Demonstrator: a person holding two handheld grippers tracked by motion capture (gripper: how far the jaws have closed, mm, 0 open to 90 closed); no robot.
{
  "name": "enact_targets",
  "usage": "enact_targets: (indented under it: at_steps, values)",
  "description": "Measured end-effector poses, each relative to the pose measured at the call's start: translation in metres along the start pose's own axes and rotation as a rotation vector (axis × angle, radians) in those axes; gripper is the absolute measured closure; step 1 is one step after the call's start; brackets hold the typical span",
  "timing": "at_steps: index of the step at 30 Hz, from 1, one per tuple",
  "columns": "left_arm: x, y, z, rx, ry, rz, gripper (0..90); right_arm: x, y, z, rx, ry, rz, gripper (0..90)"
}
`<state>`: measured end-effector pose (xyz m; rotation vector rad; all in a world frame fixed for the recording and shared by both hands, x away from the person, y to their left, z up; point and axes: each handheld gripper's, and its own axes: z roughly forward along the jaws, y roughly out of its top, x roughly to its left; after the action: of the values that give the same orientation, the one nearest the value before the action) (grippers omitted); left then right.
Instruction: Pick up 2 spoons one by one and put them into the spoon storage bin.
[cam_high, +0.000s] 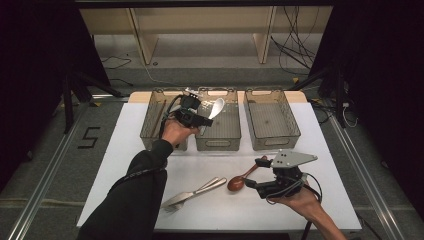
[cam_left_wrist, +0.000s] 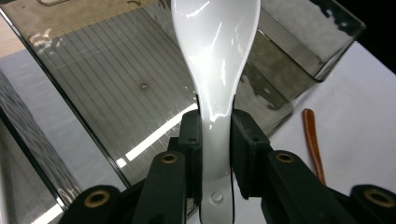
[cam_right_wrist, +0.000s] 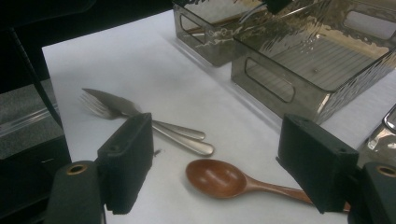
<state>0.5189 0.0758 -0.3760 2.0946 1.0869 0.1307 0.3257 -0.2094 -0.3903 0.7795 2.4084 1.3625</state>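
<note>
Left gripper view has the white spoon right in front: a glossy ceramic one, its handle clamped between the two black fingers of the left gripper, its bowl sticking out beyond them over the ribbed floor of the middle bin. From the high view the same spoon is held up in the air above that smoky see-through bin, with the left gripper just at the bin's left wall and the person's dark sleeve running back down to the near edge of the desk.

The left bin next to it holds what look like dark sticks along its floor, too small to tell. The right bin stands just beside the middle one, all three in a row at the far side of the white desk.

Nearer the person, the right gripper hangs low over the desk with its fingers spread wide and nothing between them. In the right gripper view the brown wooden spoon lies flat on the desk between and just below those open fingers, bowl up, handle running off to the right. A metal fork and a metal knife lie together just beyond the wooden spoon's bowl, their handles near it but apart from it.
</note>
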Motion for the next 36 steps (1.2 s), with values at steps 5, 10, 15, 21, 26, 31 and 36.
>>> enact_targets:
  at_steps: [5, 10, 15, 21, 26, 31, 36]
  values:
    - [0.005, 0.002, 0.013, 0.02, 0.017, -0.026, 74.7, 0.001, 0.0, 0.0, 0.002, 0.003, -0.001, 27.5]
    - [0.006, 0.002, 0.022, 0.038, 0.032, -0.031, 74.5, 0.001, 0.0, 0.0, 0.002, 0.004, -0.001, 27.5]
    - [0.009, 0.001, 0.029, 0.055, 0.062, -0.051, 71.5, 0.001, 0.0, 0.0, 0.002, 0.006, -0.002, 27.5]
    - [0.007, 0.006, 0.018, 0.025, 0.057, -0.064, 43.4, 0.001, 0.0, 0.0, 0.002, 0.006, -0.002, 27.5]
    - [0.0, 0.002, -0.002, -0.008, 0.014, -0.027, 32.2, 0.001, 0.0, 0.0, 0.002, 0.003, -0.005, 27.5]
    - [-0.006, -0.01, -0.028, -0.049, -0.009, 0.009, 27.2, 0.0, 0.0, 0.0, 0.005, -0.007, 0.001, 27.5]
    - [-0.008, -0.032, -0.052, -0.083, -0.025, 0.041, 23.2, -0.004, -0.001, 0.0, 0.013, -0.027, 0.016, 27.5]
